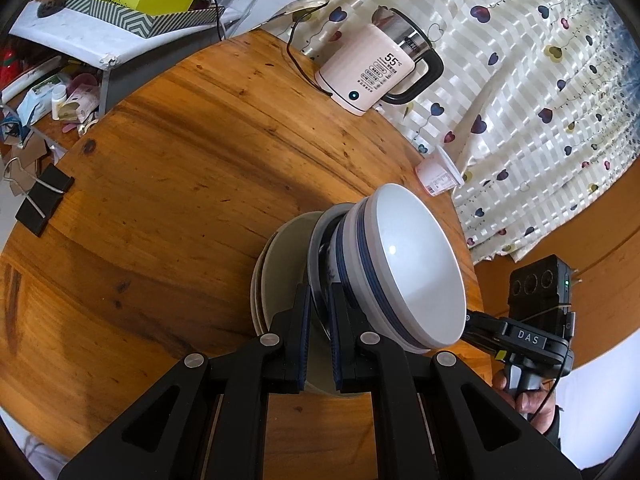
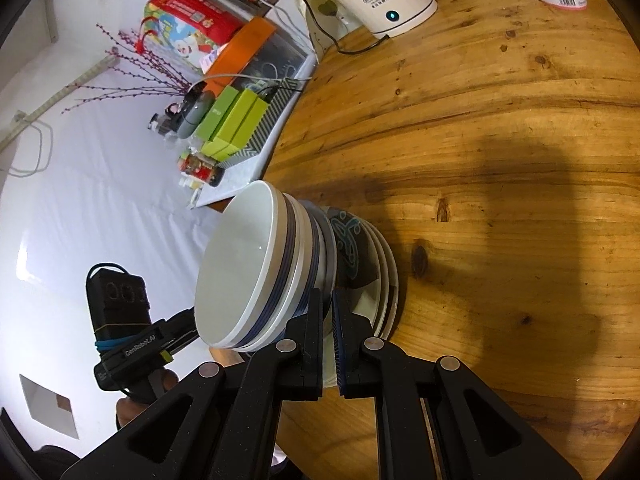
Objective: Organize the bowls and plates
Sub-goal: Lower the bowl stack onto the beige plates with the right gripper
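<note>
Fingers (image 1: 304,332) of both grippers clamped on plate rim (image 2: 329,280); stacked bowls (image 1: 404,264) hide plate face.

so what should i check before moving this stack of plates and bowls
1. left gripper shut on the grey plate rim: ok
2. right gripper shut on the stack's opposite side: ok
3. white bowls nested squarely above that plate: ok
4. whether the cream plates underneath are caught in either grip or left loose: cannot tell
5. kettle and plastic cup apart from the stack: ok
6. bare table beside the stack to set it down: ok
</note>
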`<state>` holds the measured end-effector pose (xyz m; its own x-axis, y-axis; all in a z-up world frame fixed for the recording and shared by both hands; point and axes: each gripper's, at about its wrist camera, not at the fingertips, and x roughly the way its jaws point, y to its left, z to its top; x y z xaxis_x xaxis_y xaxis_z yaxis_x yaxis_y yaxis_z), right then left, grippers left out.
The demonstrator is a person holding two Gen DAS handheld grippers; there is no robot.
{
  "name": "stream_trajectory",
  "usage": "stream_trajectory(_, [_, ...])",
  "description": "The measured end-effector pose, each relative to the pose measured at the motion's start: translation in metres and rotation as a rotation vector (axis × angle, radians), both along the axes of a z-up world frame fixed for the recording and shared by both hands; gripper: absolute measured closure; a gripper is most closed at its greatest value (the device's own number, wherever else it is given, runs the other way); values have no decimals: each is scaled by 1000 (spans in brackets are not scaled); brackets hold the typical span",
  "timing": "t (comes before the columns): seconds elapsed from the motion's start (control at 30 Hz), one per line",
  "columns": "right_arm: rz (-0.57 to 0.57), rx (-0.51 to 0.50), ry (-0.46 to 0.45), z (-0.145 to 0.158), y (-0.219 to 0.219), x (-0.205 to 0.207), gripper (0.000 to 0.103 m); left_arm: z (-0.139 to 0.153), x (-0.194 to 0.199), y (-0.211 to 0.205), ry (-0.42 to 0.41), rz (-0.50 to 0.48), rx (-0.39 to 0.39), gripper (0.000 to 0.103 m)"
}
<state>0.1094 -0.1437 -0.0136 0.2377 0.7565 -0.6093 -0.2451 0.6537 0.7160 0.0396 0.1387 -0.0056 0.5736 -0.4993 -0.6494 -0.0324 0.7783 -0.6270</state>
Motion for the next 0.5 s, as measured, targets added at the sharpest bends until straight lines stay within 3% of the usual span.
stream_trajectory(0.5, [7, -16, -1, -2, -1, 0, 95, -1, 0, 2, 5, 11, -25, 96])
